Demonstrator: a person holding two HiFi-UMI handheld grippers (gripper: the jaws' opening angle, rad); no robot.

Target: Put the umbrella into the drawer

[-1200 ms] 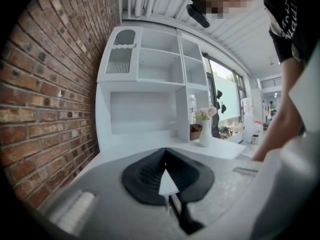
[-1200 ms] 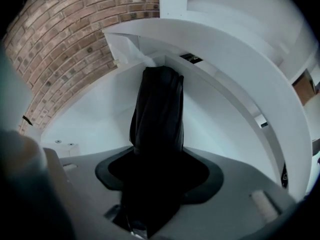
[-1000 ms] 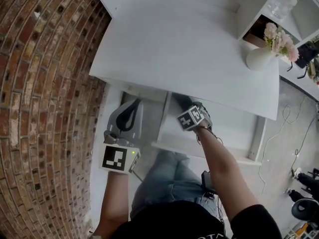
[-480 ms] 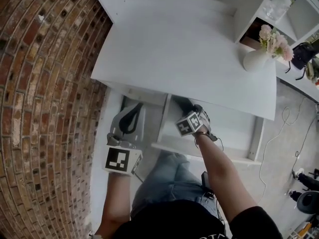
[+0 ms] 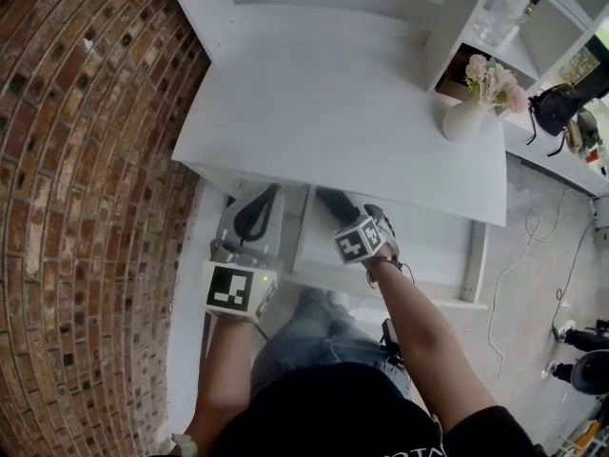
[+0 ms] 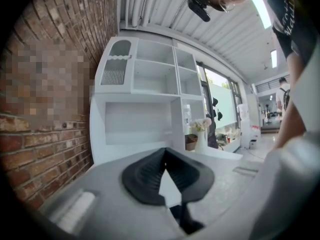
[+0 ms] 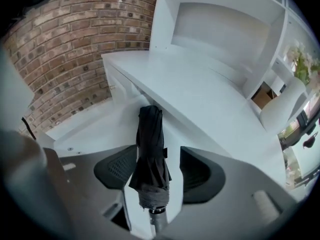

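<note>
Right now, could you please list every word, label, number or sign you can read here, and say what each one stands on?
No text here can be read.
Left cube and right cube: black-and-white square markers only, no letters or numbers.
Shirt: pale print, too blurred to read.

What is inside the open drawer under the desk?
A folded black umbrella lies in the drawer, between the open jaws of the right gripper, ungripped. Its far end reaches under the desktop, so the drawer's back is hidden.
</note>
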